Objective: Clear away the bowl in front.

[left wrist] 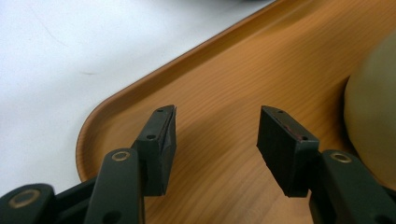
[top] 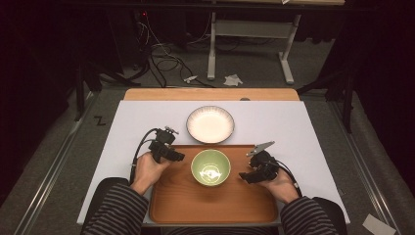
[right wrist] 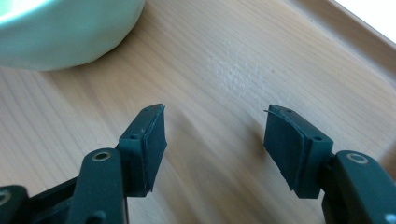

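Note:
A green bowl [top: 211, 167] stands on the wooden tray [top: 215, 205], near its far edge. Beyond the tray a white ribbed bowl [top: 210, 124] rests on the white table cover. My left gripper [top: 180, 157] hovers over the tray's left far corner, just left of the green bowl, jaws open and empty; in the left gripper view [left wrist: 217, 128] the bowl's side [left wrist: 373, 121] lies at the right. My right gripper [top: 243, 176] sits just right of the green bowl, open and empty; in the right gripper view [right wrist: 215, 130] the bowl [right wrist: 65, 32] is at upper left.
The white table cover [top: 293, 132] lies over a wooden table. Behind the table are desk legs [top: 211, 49], cables on the floor and scraps of paper. A person's striped sleeves [top: 117, 210] come in from the bottom.

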A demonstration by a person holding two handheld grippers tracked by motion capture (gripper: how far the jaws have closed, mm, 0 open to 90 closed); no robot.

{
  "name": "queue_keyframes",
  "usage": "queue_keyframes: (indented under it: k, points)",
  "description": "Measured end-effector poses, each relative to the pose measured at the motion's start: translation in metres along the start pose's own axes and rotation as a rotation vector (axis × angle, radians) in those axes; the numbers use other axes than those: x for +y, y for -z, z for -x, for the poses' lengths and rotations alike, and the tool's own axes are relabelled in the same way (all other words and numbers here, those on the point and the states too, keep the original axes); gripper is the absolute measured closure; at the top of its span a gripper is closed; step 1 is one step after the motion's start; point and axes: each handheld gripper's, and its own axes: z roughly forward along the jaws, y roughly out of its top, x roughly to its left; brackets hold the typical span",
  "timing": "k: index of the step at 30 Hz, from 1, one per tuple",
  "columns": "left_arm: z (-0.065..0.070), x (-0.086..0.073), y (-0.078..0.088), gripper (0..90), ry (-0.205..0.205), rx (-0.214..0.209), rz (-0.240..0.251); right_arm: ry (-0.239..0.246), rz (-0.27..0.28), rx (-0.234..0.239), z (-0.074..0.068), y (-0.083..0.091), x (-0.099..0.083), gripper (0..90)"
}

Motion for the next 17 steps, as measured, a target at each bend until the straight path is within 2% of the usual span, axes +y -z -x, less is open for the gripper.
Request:
queue_keyframes:
  k: [10, 17]
  points:
    - [0.0012, -0.0031, -0.0009, 46.5, -0.017, 0.003, -0.022, 0.002, -0.008, -0.003, 0.0000, -0.0012, 0.0004, 40.2]
    - [0.0004, -0.0028, -0.0014, 46.3, -0.010, 0.007, -0.027, 0.001, -0.005, -0.002, 0.0013, -0.0010, 0.0003, 40.2]
